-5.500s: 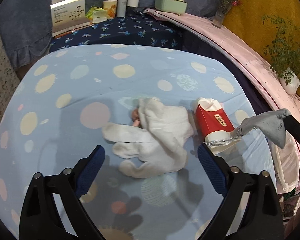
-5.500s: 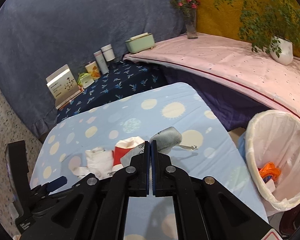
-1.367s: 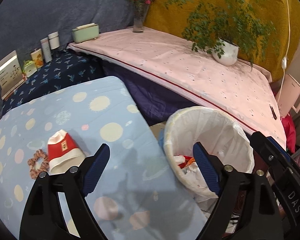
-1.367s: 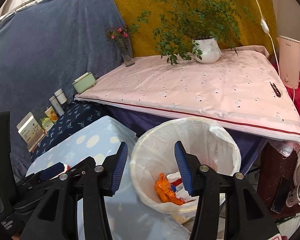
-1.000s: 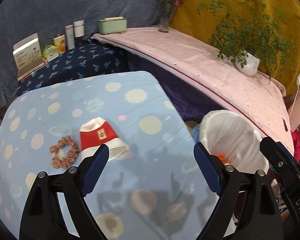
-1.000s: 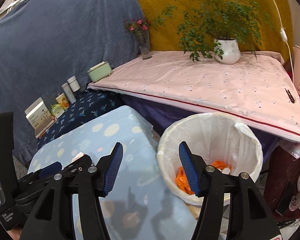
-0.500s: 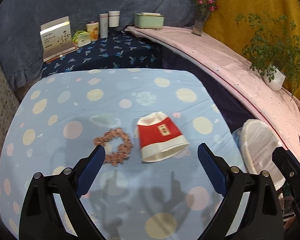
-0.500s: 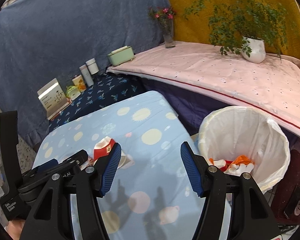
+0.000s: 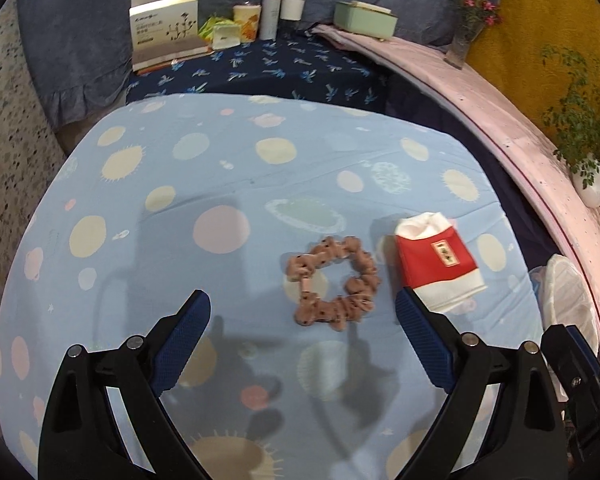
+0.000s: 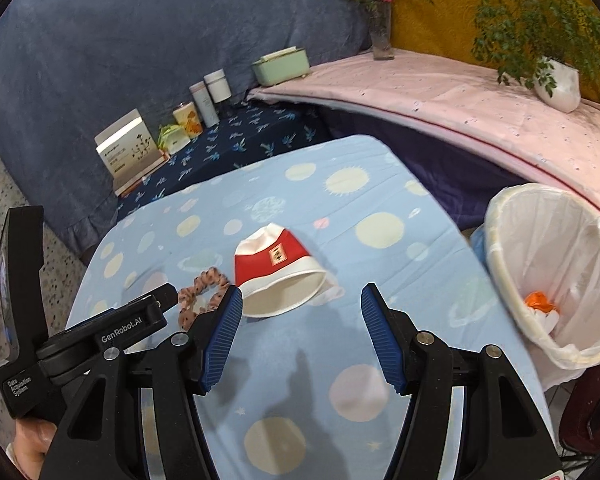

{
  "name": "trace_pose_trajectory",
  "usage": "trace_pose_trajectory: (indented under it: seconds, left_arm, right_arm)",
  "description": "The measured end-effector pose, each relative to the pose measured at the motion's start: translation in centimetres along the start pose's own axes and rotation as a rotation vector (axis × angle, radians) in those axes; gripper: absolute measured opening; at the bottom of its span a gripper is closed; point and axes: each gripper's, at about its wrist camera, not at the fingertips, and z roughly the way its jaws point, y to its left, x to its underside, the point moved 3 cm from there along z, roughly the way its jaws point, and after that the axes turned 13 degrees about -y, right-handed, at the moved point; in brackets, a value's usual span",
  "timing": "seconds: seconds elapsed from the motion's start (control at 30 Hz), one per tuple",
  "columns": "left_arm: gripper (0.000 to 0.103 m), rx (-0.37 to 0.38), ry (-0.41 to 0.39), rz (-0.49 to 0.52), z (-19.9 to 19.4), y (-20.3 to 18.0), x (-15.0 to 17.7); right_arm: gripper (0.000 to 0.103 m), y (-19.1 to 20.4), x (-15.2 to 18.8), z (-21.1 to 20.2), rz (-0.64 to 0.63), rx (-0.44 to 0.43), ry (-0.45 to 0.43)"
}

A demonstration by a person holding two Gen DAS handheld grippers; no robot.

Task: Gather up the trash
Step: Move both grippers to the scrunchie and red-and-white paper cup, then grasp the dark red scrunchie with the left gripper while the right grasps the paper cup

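Observation:
A crushed red and white paper cup (image 9: 438, 264) (image 10: 278, 270) lies on its side on the light blue spotted table (image 9: 220, 184) (image 10: 340, 200). Just left of it lies a pink-brown scrunchie (image 9: 334, 282) (image 10: 200, 294). My left gripper (image 9: 302, 338) is open above the table, the scrunchie just beyond its wide-apart fingertips, nothing between them. My right gripper (image 10: 302, 330) is open and empty too, with the cup just ahead of its left fingertip. Off the table's right edge stands a white-lined trash bin (image 10: 556, 264) (image 9: 566, 300) holding orange and white trash.
Behind the table a dark blue patterned surface carries a white box (image 9: 164, 28), small containers (image 9: 274, 14) and a green case (image 9: 364, 20). A pink-covered counter (image 10: 480, 120) curves along the right, with a flower vase (image 10: 380, 36) and a potted plant (image 10: 556, 84).
Both grippers have swung away from the bin and back over the table, coming lower. The cup and scrunchie now lie close in front of them; the bin has slid to the right edge.

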Motion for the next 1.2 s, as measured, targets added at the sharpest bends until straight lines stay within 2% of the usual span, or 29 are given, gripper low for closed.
trace_pose_trajectory:
  seconds: [0.17,0.3,0.47,0.63,0.7,0.73,0.77,0.83,0.87,1.0,1.2]
  left_arm:
    - [0.089,-0.001,0.039,-0.023,1.8,1.3,0.4]
    - [0.087,0.010,0.055,-0.003,3.3,1.4,0.6]
    - [0.068,0.038,0.093,0.006,5.1,1.3,0.9]
    - [0.057,0.045,0.089,0.028,5.9,1.3,0.9]
    - [0.048,0.053,0.083,0.034,5.9,1.3,0.8]
    - [0.035,0.071,0.090,0.031,6.1,1.2,0.8]
    - [0.027,0.086,0.101,0.027,6.3,1.2,0.7]
    - [0.021,0.093,0.099,0.030,6.3,0.9,0.7]
    - [0.013,0.099,0.100,0.035,6.4,0.7,0.8]
    - [0.008,0.119,0.096,0.052,6.2,-0.1,0.9]
    - [0.007,0.139,0.067,0.080,4.7,-1.7,0.4]
  right_arm:
    - [0.060,1.2,0.9,2.1,-0.004,-0.021,0.038]
    - [0.056,2.0,1.6,3.7,-0.004,-0.036,0.065]
    - [0.046,2.8,2.5,5.9,0.005,-0.061,0.105]
    - [0.034,3.5,3.3,7.6,0.010,-0.084,0.135]
    - [0.028,3.7,3.6,8.2,0.011,-0.090,0.144]
    - [0.026,3.9,3.7,8.5,0.011,-0.095,0.148]
    - [0.023,4.0,3.7,8.7,0.011,-0.097,0.150]
    - [0.019,4.2,3.7,9.0,0.010,-0.101,0.151]
    - [0.015,4.3,3.7,9.1,0.008,-0.105,0.151]
    - [0.007,4.2,3.6,9.1,0.003,-0.110,0.146]
    - [0.004,3.5,2.4,7.6,0.001,-0.104,0.103]
